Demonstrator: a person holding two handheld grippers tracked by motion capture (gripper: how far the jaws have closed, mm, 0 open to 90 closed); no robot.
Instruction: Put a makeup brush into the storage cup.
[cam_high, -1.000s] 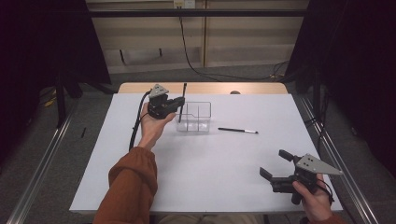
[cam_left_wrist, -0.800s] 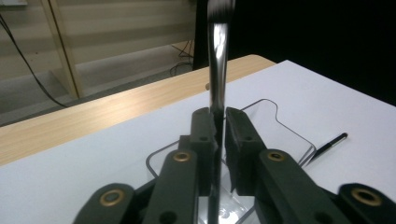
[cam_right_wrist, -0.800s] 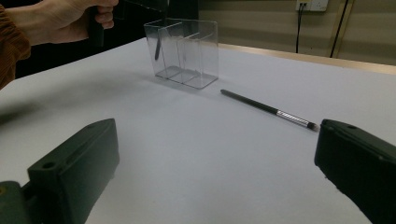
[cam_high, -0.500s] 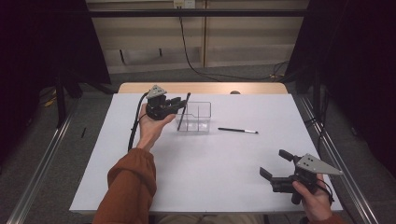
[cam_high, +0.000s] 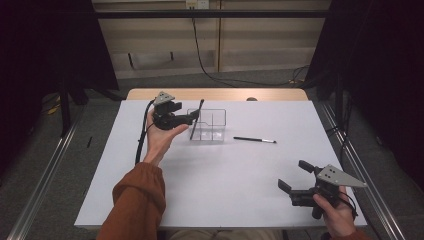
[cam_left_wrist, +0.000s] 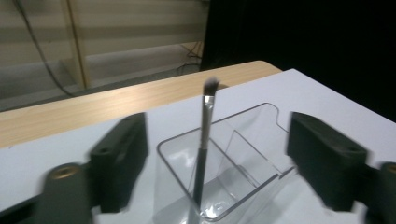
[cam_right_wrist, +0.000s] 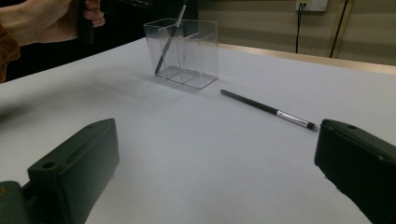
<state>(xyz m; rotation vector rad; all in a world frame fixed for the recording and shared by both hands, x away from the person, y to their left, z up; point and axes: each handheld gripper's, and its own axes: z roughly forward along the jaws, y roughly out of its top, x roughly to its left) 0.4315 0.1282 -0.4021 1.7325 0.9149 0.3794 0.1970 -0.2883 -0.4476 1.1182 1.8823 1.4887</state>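
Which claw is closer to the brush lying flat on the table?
The right claw, though it hangs apart from the brush, toward the table's near edge. The left claw is farther, past the clear box.

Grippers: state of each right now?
Left gripper: open, holding nothing; the brush stands free in the clear organizer.
Right gripper: open, empty.
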